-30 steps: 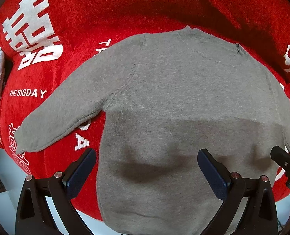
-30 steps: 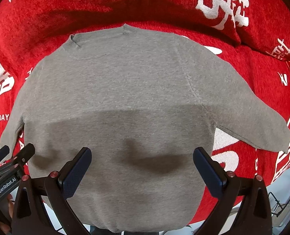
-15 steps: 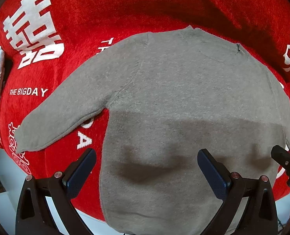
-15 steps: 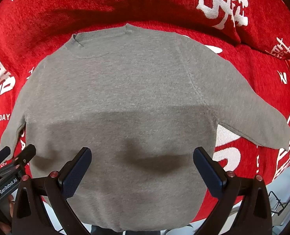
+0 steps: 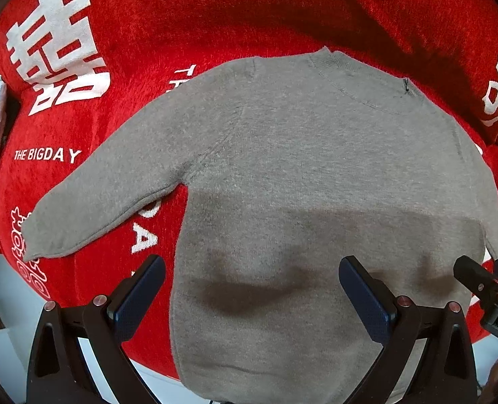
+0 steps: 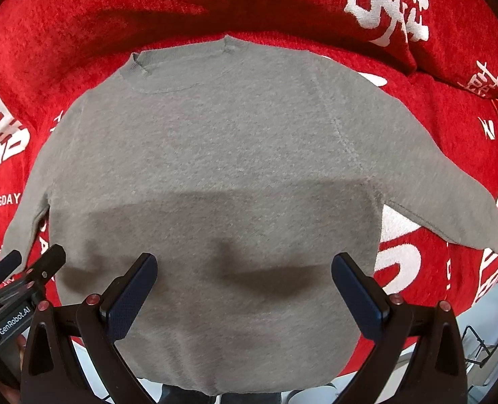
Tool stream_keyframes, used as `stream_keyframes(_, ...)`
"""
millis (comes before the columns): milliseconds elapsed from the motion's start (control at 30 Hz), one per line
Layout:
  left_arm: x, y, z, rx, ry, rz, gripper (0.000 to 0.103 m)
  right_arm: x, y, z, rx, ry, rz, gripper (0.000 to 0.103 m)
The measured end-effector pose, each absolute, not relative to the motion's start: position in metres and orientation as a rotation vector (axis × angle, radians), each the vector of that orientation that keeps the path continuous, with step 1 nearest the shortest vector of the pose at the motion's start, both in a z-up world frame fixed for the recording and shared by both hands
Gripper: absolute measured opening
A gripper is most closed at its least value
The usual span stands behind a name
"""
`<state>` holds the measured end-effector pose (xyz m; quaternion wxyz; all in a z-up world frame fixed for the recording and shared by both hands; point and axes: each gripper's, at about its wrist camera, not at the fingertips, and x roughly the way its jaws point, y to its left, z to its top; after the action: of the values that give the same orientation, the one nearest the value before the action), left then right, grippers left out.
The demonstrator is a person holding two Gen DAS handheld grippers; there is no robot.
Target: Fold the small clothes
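At bottom of left wrist view, left gripper (image 5: 251, 293) held low over hem region of grey sweater (image 5: 316, 181), jaws spread wide, nothing clamped. At bottom of right wrist view, right gripper (image 6: 244, 289) posed likewise, jaws wide apart, empty. Sweater laid flat at frame centre on red blanket (image 5: 181, 17), collar toward top, sleeves spread to lower left and right edges. Each gripper glimpsed at other view's lower edge. No containers seen.

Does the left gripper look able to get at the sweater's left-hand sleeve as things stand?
Probably yes. The left gripper is open and empty, and the sleeve lies flat and uncovered on the red blanket with nothing between them.
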<state>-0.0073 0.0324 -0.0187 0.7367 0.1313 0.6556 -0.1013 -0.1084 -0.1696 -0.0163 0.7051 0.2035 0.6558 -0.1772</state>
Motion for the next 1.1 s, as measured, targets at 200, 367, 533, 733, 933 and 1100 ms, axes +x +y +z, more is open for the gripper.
stream_keyframes(200, -0.007, 0.036, -0.019, 0.274, 1.438, -0.225, 0.103, -0.109, -0.163, -0.015, 0.434, 1.458, -0.395, 0.103)
stream_keyframes(367, -0.006, 0.042, -0.020, 0.252, 1.439, -0.233, 0.103, -0.104, -0.155, -0.014, 0.423, 1.455, -0.383, 0.103)
stream_keyframes(533, -0.004, 0.057, -0.022, 0.186, 1.447, -0.236, 0.103, -0.095, -0.139, -0.015, 0.401, 1.453, -0.351, 0.103)
stream_keyframes(733, 0.005, 0.106, -0.030, -0.014, 1.473, -0.225, 0.103, -0.076, -0.100, -0.019, 0.370, 1.466, -0.235, 0.103)
stream_keyframes(933, 0.014, 0.190, -0.037, -0.222, 1.384, -0.155, 0.103, -0.056, -0.053, -0.024, 0.284, 1.473, -0.132, 0.103)
stream_keyframes(1100, 0.022, 0.278, -0.066, -0.400, 1.330, -0.043, 0.103, -0.045, -0.022, -0.038, 0.263, 1.497, -0.072, 0.103)
